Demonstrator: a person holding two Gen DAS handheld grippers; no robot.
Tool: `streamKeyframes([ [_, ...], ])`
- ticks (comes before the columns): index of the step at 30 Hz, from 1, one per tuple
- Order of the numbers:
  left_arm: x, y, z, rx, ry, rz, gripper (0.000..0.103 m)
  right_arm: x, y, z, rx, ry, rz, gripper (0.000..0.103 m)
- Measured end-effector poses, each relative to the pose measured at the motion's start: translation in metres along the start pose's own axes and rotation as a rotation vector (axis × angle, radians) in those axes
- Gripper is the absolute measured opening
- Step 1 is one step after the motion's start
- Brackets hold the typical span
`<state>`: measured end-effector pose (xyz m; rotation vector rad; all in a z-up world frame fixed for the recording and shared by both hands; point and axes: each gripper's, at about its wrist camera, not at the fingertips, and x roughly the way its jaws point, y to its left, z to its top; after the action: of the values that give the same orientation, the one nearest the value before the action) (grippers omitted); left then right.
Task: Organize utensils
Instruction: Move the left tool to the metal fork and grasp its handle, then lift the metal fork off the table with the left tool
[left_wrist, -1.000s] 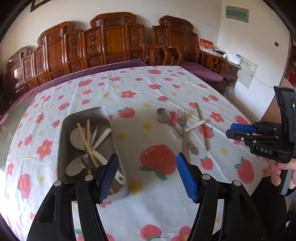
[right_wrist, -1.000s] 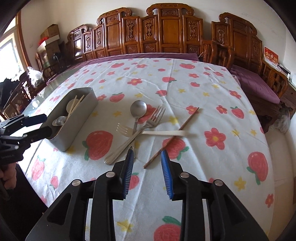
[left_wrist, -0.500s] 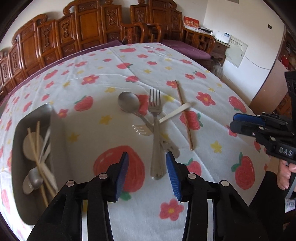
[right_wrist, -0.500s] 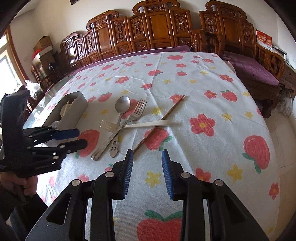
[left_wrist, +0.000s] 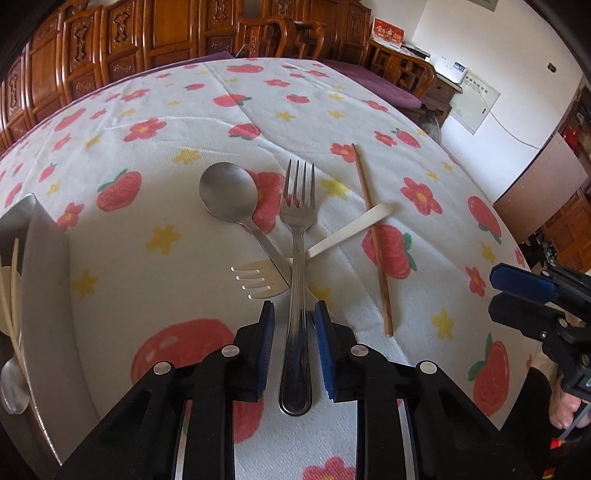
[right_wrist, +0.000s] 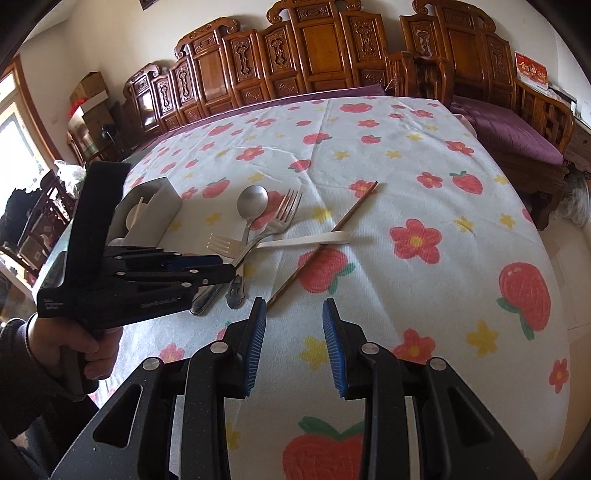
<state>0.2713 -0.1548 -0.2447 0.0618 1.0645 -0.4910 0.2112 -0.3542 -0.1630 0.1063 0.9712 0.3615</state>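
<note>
PROGRESS: part done; tray (left_wrist: 40, 258) at desk left already holds several utensils; 4 left on desk (left_wrist: 369, 74) | LEFT: gripper (left_wrist: 293, 325) jaws apart, straddling steel fork (left_wrist: 297, 236) handle, not yet clamped | RIGHT: gripper (right_wrist: 293, 325) jaws apart, empty | LOOK: fork crosses spoon (left_wrist: 229, 192) and white fork (left_wrist: 258, 277); chopstick (left_wrist: 371, 229) beside.

Left gripper (left_wrist: 293, 314) straddles metal fork (left_wrist: 297, 258) handle, gaps both sides. Fork crosses spoon (left_wrist: 236, 199) and white plastic fork (left_wrist: 280, 269) at 12 o'clock. Chopstick (left_wrist: 371, 236) at 2, tray (left_wrist: 44, 295) at 9. Bare cloth ahead of right gripper (right_wrist: 293, 325).
</note>
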Motion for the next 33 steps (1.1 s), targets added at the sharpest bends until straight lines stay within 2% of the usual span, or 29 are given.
streamKeyframes([
  [4,0.004,-0.003,0.004,0.017,-0.005,0.005,0.021,0.0,0.002,-0.001,-0.003,0.001,0.006,0.034],
  [6,0.004,-0.008,0.004,0.045,0.004,0.039,0.018,0.0,0.003,-0.001,-0.006,0.001,0.009,0.034],
  [7,0.004,-0.01,0.003,0.055,0.01,0.03,0.009,-0.001,0.003,-0.001,-0.009,0.001,0.008,0.034],
  [12,0.0,-0.02,0.001,0.095,0.04,0.061,0.008,-0.002,0.004,-0.001,-0.013,0.0,0.004,0.034],
  [19,-0.024,-0.018,-0.005,0.083,-0.008,0.081,0.008,-0.002,0.007,-0.002,-0.024,0.0,-0.002,0.034],
  [20,-0.027,-0.018,-0.005,0.088,-0.016,0.086,0.007,-0.001,0.007,-0.002,-0.026,0.001,-0.003,0.034],
  [21,-0.031,-0.018,-0.006,0.093,-0.026,0.091,0.0,0.0,0.007,-0.003,-0.026,0.004,-0.003,0.034],
  [25,-0.05,-0.009,-0.005,0.085,-0.061,0.09,0.0,0.006,0.008,-0.005,-0.03,0.019,-0.003,0.034],
  [33,-0.037,-0.003,-0.003,0.072,-0.031,0.06,0.0,0.001,0.008,-0.003,-0.028,0.005,-0.015,0.034],
])
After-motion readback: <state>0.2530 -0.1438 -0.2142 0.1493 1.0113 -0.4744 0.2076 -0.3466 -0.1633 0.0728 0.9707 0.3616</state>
